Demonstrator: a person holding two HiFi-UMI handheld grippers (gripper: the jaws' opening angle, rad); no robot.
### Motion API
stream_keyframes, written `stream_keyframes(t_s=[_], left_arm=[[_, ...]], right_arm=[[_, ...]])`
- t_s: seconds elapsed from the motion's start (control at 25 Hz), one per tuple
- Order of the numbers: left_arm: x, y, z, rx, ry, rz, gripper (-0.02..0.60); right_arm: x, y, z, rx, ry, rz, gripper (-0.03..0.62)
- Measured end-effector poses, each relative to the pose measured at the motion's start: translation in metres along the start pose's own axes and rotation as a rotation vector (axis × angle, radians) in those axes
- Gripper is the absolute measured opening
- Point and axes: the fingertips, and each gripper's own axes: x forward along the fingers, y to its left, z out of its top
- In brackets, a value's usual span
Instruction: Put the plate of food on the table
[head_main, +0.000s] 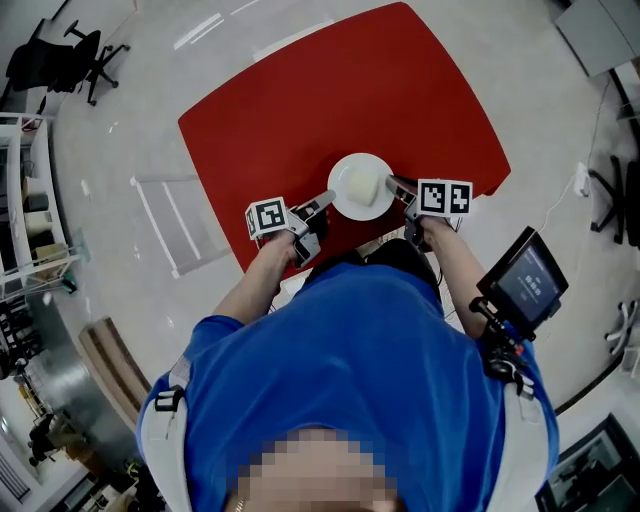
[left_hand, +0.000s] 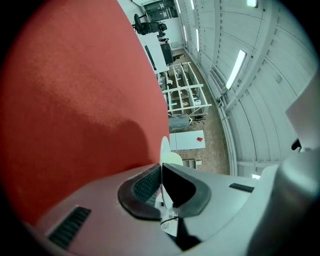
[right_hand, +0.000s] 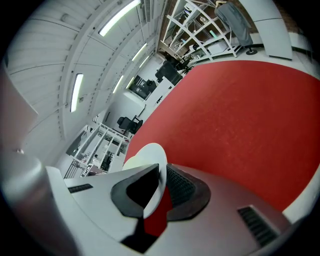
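Observation:
A white plate (head_main: 360, 186) with a pale lump of food (head_main: 367, 183) hangs over the near edge of the red table (head_main: 350, 100). My left gripper (head_main: 328, 199) is shut on the plate's left rim and my right gripper (head_main: 392, 185) is shut on its right rim. In the left gripper view the plate (left_hand: 164, 151) shows edge-on, pinched between the black pads (left_hand: 145, 184), with the food (left_hand: 173, 159) beside it. The right gripper view has the plate (right_hand: 148, 159) clamped between the pads (right_hand: 181, 187) above the red table top (right_hand: 235, 120).
The table stands on a shiny pale floor. A black office chair (head_main: 70, 55) sits at the far left, white shelving (head_main: 35, 200) at the left, and a tablet on a stand (head_main: 527, 280) at my right. White racks (left_hand: 182, 92) show in the left gripper view.

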Motion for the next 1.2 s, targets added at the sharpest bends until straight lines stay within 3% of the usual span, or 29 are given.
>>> stream_keyframes(t_s=[0.24, 1.2], left_arm=[[-0.028, 0.027, -0.015, -0.041, -0.022, 0.056, 0.014], [-0.034, 0.052, -0.027, 0.012, -0.062, 0.167, 0.015]], right_arm=[[0.022, 0.004, -0.035, 0.020, 0.066, 0.007, 0.023], [0.031, 0.001, -0.056, -0.132, 0.158, -0.028, 0.026]])
